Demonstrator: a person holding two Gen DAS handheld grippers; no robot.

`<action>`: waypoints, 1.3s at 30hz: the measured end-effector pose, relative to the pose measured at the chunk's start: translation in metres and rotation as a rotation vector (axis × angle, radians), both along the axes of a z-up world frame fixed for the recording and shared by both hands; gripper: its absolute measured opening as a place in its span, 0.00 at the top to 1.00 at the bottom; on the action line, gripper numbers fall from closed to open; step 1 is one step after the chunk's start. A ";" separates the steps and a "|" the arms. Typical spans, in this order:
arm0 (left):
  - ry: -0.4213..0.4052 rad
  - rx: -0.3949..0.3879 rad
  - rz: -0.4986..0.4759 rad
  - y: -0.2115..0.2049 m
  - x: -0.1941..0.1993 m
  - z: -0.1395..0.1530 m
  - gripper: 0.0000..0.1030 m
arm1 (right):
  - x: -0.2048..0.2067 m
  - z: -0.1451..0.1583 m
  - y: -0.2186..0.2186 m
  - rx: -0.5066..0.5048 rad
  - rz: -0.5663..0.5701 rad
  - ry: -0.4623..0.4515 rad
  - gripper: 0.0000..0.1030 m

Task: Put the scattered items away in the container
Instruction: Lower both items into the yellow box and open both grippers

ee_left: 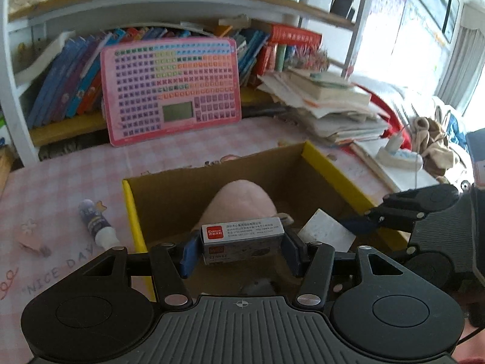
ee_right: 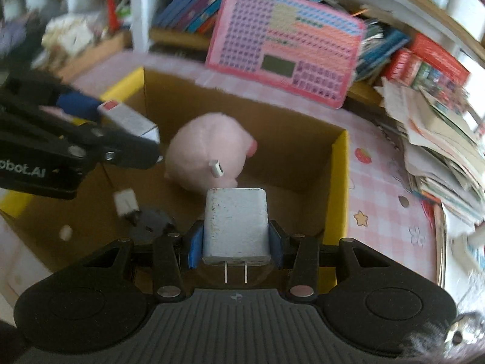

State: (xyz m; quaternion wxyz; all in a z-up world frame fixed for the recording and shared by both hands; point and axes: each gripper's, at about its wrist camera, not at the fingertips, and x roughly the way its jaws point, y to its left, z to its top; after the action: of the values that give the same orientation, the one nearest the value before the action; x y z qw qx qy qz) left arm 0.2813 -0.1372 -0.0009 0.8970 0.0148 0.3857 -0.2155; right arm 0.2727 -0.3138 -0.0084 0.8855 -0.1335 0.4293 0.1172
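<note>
An open cardboard box [ee_left: 333,170] [ee_right: 339,182] with yellow flaps sits on the pink checked tablecloth. Inside lie a pink plush toy [ee_left: 242,203] [ee_right: 209,154], a white cable plug [ee_right: 125,201] and a dark round item [ee_right: 151,221]. My left gripper [ee_left: 242,250] is shut on a small grey staple box [ee_left: 242,238] [ee_right: 130,119] and hangs over the box's near left part. My right gripper [ee_right: 236,242] is shut on a white wall charger [ee_right: 235,224] [ee_left: 329,232], prongs toward the camera, above the box's near edge. Both grippers are side by side.
A glue stick [ee_left: 97,223] lies on the cloth left of the box, beside a small pink clip [ee_left: 33,241]. A pink keyboard toy [ee_left: 171,91] [ee_right: 285,45] leans against bookshelves behind. A messy stack of books and papers [ee_left: 330,106] [ee_right: 439,139] rises on the right.
</note>
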 end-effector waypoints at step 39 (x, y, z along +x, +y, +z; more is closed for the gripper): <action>-0.148 0.124 0.072 -0.005 -0.055 0.034 0.13 | -0.048 0.035 0.004 0.015 0.095 -0.174 0.25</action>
State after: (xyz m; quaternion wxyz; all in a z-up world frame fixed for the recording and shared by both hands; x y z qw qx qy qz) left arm 0.2266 -0.1426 0.0333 0.9276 0.0722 0.3311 -0.1573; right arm 0.2242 -0.3102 0.0271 0.9140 -0.1568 0.3428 0.1501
